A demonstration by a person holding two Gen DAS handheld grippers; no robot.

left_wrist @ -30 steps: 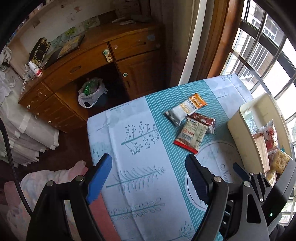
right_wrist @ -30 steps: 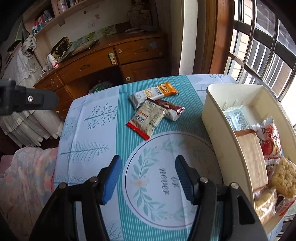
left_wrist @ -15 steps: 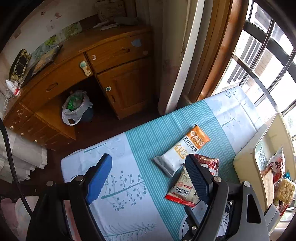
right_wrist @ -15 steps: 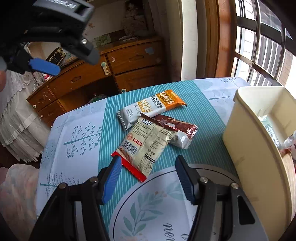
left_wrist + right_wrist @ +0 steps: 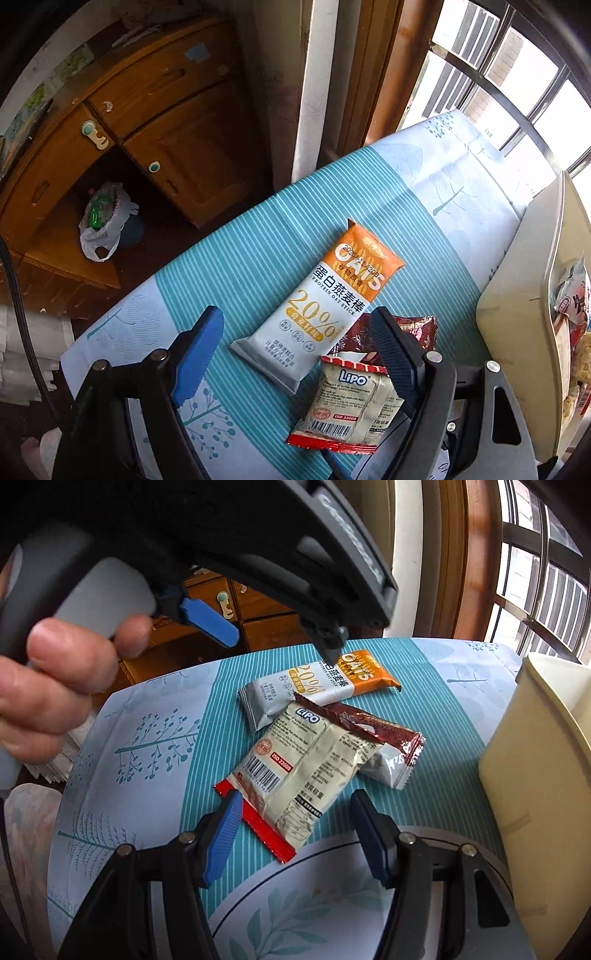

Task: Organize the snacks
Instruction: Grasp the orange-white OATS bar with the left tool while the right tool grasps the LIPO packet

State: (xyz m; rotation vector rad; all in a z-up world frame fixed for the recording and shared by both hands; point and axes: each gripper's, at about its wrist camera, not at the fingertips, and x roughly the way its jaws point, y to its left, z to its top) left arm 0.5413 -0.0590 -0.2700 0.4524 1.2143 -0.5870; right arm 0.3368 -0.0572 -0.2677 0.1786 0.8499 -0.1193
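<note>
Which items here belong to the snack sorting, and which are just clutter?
Job:
- oat stick
- Lipo packet
- brown wrapper
- cream bin with snacks inside
- left gripper, right gripper, both open

Lying about:
- wooden desk
- plastic bag under it
- tablecloth

Left gripper point(image 5: 295, 347): black angular frame, silver screws at the joints, ribbed blue pads on both fingers point(image 5: 197, 358), a black cable point(image 5: 18, 302) alongside. Right gripper point(image 5: 293, 830) matches it. A hand point(image 5: 48, 686) wraps a grey handle point(image 5: 99, 594).
</note>
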